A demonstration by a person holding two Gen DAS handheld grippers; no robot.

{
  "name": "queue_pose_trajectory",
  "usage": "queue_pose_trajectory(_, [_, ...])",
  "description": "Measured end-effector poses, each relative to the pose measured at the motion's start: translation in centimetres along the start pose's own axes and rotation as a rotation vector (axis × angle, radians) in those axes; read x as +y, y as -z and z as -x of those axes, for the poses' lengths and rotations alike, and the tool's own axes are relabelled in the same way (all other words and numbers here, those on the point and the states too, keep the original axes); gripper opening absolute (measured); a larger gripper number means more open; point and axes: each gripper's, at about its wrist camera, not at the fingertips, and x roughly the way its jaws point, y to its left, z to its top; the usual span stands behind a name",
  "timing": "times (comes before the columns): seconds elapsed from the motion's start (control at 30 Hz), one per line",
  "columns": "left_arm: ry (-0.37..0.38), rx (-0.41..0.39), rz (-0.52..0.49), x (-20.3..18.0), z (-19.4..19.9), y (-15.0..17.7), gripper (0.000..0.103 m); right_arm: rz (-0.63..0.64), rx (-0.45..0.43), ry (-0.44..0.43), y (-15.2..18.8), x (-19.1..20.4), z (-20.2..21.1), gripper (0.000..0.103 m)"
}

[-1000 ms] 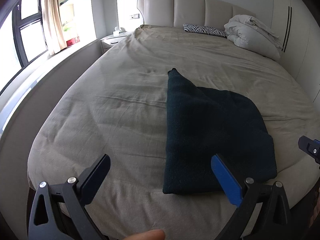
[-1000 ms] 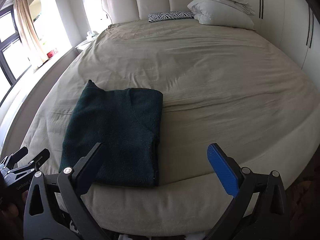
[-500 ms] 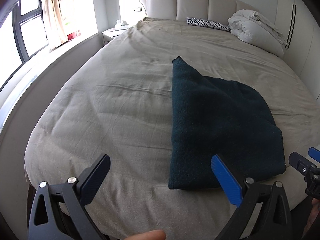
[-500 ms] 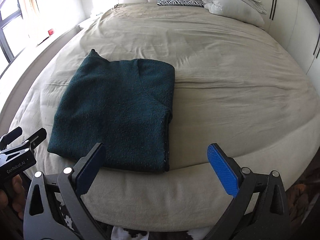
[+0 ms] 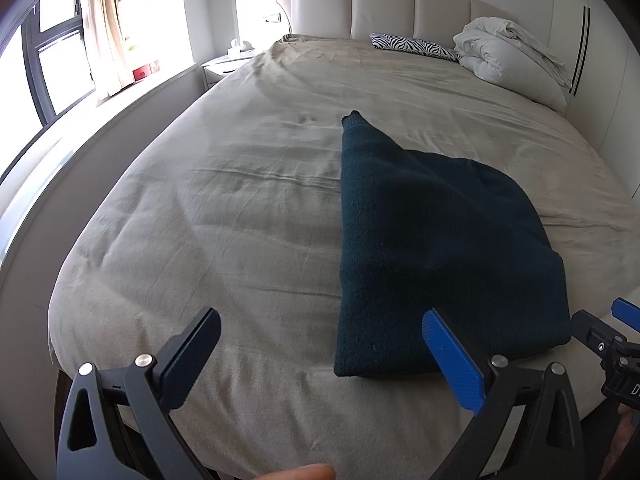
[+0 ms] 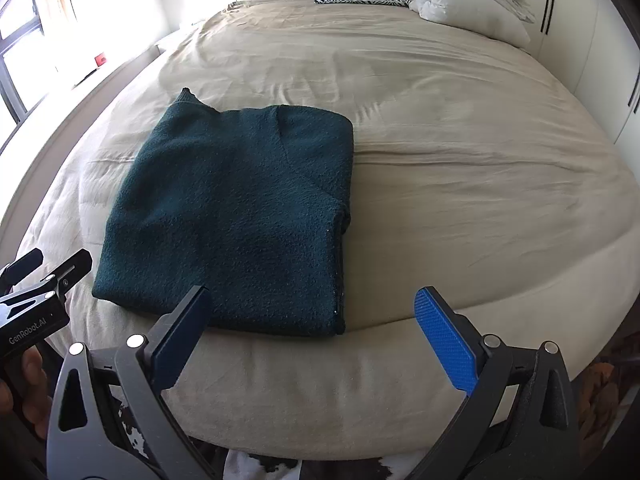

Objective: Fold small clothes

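A dark green knitted garment lies folded into a rough rectangle near the foot of the bed, with one cuff poking out at its far left corner. My left gripper hovers open over the bed's front edge, its blue finger just before the garment's near left corner. My right gripper is open too, above the garment's near right corner, nothing between its fingers. Each gripper shows at the edge of the other's view.
The bed wears a beige cover. A white duvet bundle and a zebra-print pillow lie by the headboard. A nightstand and a window with a curtain are on the left.
Both grippers have moved closer to the folded garment and the bed's front edge. The garment has not moved, and both grippers stayed open.
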Motion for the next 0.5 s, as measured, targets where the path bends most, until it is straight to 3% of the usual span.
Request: queue_pose_trajectory(0.5, [0.0, 0.002, -0.007, -0.22, 0.01, 0.1, 0.103, -0.014, 0.007, -0.005, 0.19, -0.31, -0.17, 0.103])
